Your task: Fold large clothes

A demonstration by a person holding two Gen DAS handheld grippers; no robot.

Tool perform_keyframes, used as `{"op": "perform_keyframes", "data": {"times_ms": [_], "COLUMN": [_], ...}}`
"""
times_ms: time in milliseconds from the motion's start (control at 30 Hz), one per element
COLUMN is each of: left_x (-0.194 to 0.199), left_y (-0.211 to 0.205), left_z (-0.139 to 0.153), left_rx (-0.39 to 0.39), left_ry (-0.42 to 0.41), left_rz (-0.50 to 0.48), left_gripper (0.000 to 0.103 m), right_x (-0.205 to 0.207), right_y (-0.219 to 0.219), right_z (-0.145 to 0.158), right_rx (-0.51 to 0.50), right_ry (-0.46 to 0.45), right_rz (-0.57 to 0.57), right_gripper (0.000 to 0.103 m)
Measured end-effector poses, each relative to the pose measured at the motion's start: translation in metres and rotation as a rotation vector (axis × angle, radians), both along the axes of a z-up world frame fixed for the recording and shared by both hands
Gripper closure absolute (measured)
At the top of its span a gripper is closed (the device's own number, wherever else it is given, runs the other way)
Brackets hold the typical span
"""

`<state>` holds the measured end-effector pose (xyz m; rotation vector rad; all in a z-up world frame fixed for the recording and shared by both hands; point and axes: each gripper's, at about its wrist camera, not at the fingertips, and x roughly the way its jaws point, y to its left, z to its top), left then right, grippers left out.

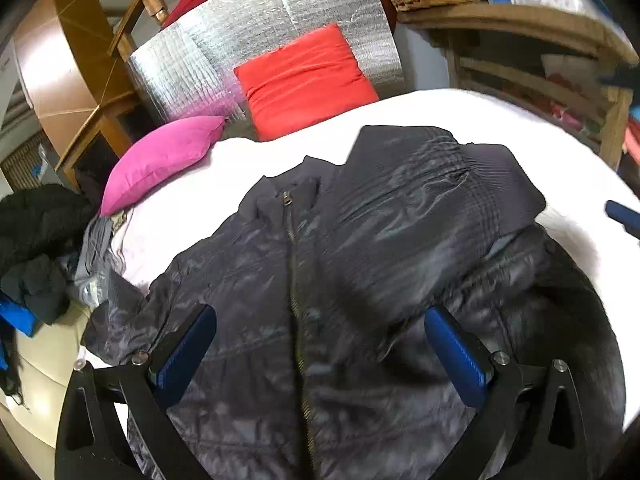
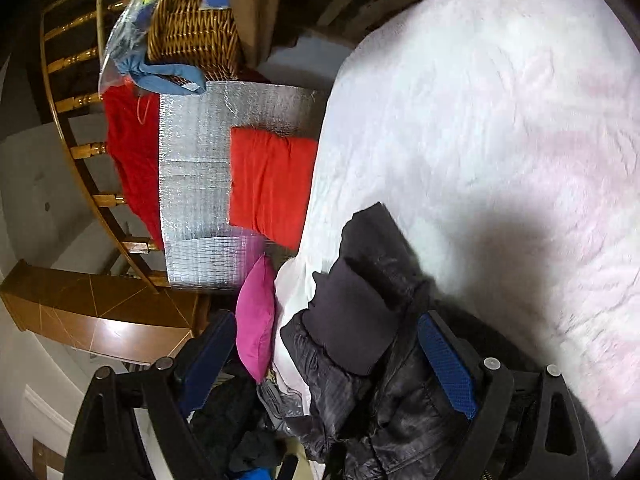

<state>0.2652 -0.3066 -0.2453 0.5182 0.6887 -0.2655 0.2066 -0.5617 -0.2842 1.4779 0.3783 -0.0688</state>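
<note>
On the white bed [image 1: 248, 152], the dark jacket [image 1: 320, 280] is lying zipped with one sleeve folded across, both tools, left tool [image 1: 320, 356] and right tool [image 2: 326, 364], hovering spread, likely needing the other sleeve next.

You are working over a bed covered by a white blanket [image 1: 460, 116]. A dark jacket [image 1: 360, 280] is lying directly on it, zipper up, one sleeve folded across its chest. A pink pillow [image 1: 160, 160] is resting at the blanket's edge, and a red cushion [image 1: 304, 80] is sitting just beyond, leaning against a silver foil sheet [image 1: 280, 12].
</note>
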Motion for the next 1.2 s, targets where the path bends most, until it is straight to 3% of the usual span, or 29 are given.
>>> {"op": "perform_keyframes", "data": {"times_ms": [200, 233, 300, 367, 400, 533, 633, 700, 767, 833, 867, 1067, 1200], "left_x": [0.033, 0.037, 0.045, 0.048, 0.052, 0.060, 0.067, 0.072, 0.075, 0.073, 0.070, 0.057, 0.042], "left_y": [-0.021, -0.017, -0.015, -0.011, -0.008, 0.026, 0.063, 0.096, 0.119, 0.145, 0.157, 0.156, 0.130], "left_z": [-0.008, -0.007, -0.006, -0.003, -0.003, 0.009, 0.011, 0.004, -0.004, -0.012, -0.014, -0.011, 0.003], "left_rx": [0.024, 0.014, -0.004, -0.028, -0.049, -0.165, -0.273, -0.328, -0.360, -0.385, -0.395, -0.327, -0.200], "left_ry": [-0.020, -0.015, 0.009, 0.061, 0.085, 0.115, 0.189, 0.253, 0.303, 0.311, 0.297, 0.213, 0.071], "left_rz": [0.019, 0.013, -0.004, -0.020, -0.014, 0.031, 0.061, 0.102, 0.134, 0.177, 0.193, 0.157, 0.093], "left_gripper": [0.000, 0.005, 0.032, 0.089, 0.090, 0.091, 0.090, 0.083, 0.050, 0.031, 0.029, 0.026, 0.020], "right_x": [0.011, 0.014, 0.022, 0.028, 0.031, 0.041, 0.051, 0.056, 0.062, 0.068, 0.070, 0.091, 0.104], "right_y": [-0.007, -0.005, -0.002, 0.002, 0.005, 0.015, 0.024, 0.030, 0.037, 0.045, 0.048, 0.075, 0.082], "right_z": [0.004, 0.002, 0.003, 0.003, 0.002, 0.000, 0.002, 0.002, 0.002, 0.001, 0.001, -0.009, -0.020], "right_rx": [-0.002, -0.004, -0.007, -0.007, -0.008, -0.023, -0.060, -0.089, -0.112, -0.127, -0.133, -0.166, -0.178], "right_ry": [0.004, 0.004, -0.004, -0.011, -0.010, 0.005, 0.020, 0.039, 0.054, 0.069, 0.074, 0.117, 0.178], "right_rz": [0.063, 0.073, 0.105, 0.136, 0.145, 0.173, 0.204, 0.215, 0.229, 0.246, 0.255, 0.326, 0.333], "right_gripper": [0.009, 0.009, 0.009, 0.010, 0.010, 0.018, 0.026, 0.027, 0.027, 0.027, 0.027, 0.027, 0.027]}}
